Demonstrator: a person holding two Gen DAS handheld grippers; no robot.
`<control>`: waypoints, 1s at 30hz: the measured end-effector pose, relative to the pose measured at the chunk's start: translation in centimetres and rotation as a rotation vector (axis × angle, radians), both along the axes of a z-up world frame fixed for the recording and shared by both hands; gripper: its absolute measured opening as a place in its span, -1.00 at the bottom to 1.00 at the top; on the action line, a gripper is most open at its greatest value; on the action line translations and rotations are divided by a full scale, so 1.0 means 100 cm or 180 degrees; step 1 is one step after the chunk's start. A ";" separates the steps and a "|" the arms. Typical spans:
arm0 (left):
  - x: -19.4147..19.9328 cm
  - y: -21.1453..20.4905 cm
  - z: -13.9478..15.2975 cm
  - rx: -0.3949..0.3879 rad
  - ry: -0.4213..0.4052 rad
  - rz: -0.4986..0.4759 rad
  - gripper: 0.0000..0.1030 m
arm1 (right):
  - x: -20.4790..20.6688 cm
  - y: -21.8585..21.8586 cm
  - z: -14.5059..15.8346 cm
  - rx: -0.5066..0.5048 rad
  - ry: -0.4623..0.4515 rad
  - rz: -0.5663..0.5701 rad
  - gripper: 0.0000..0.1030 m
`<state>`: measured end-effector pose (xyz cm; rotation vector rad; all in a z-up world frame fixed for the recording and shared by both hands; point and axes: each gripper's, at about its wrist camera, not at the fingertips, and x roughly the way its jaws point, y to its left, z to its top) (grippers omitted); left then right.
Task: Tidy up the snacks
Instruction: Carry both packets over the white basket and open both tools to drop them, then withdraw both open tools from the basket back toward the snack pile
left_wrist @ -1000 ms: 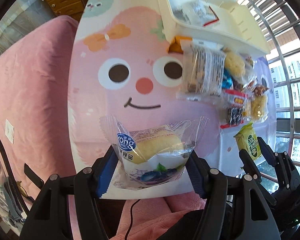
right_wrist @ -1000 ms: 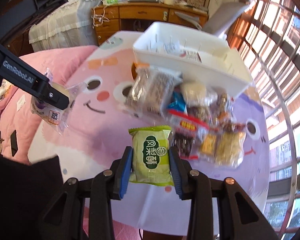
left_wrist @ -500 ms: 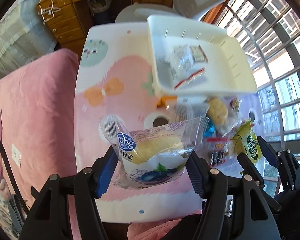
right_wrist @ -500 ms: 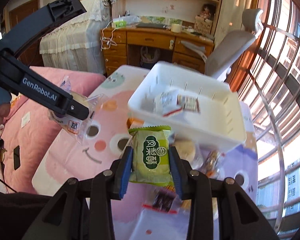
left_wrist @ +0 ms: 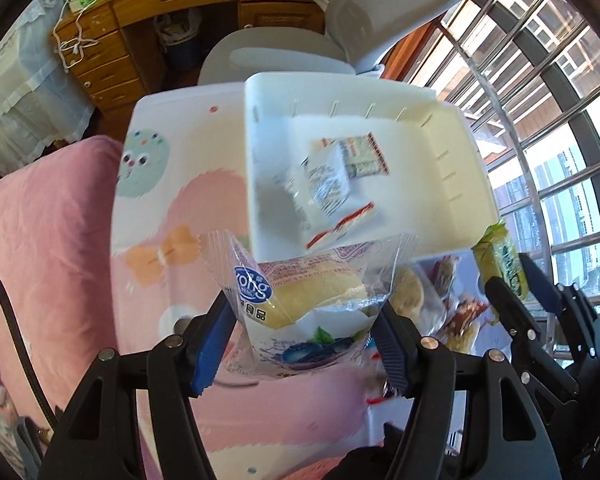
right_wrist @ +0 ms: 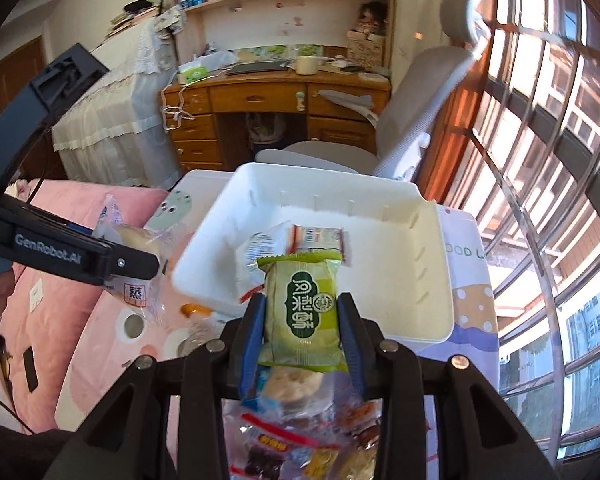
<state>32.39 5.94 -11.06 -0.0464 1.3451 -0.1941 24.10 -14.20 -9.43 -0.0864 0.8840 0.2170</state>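
Green packet (right_wrist: 302, 312) clamped in right tongs (right_wrist: 302, 332), label facing only that view; left tongs (left_wrist: 304, 332) clamp cake bag (left_wrist: 300, 300).

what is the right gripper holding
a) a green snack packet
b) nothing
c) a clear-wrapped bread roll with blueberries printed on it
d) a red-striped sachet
a: in the right wrist view the right gripper is clamped on the green snack packet, in front of the white plastic bin; the clear-wrapped bread roll sits in the left gripper.
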 end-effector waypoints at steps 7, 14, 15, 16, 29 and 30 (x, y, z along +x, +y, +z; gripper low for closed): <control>0.017 -0.021 -0.008 -0.0131 -0.0282 -0.0097 0.27 | 0.026 -0.034 -0.021 0.0175 0.0022 -0.0361 -0.29; 0.029 -0.025 -0.018 -0.0146 -0.0378 -0.0003 0.48 | 0.041 -0.046 -0.040 0.0110 0.0211 -0.0569 -0.27; 0.030 -0.024 -0.020 -0.0164 -0.0358 0.0008 0.48 | 0.043 -0.046 -0.042 0.0117 0.0258 -0.0554 -0.26; 0.030 -0.024 -0.020 -0.0172 -0.0358 0.0013 0.48 | 0.043 -0.047 -0.043 0.0139 0.0290 -0.0543 -0.21; 0.004 -0.004 -0.015 -0.0189 -0.0435 0.0108 0.48 | 0.029 -0.060 -0.037 0.0341 0.0429 -0.0853 -0.01; 0.000 -0.002 -0.014 -0.0201 -0.0433 0.0111 0.48 | 0.027 -0.062 -0.035 0.0346 0.0424 -0.0883 -0.01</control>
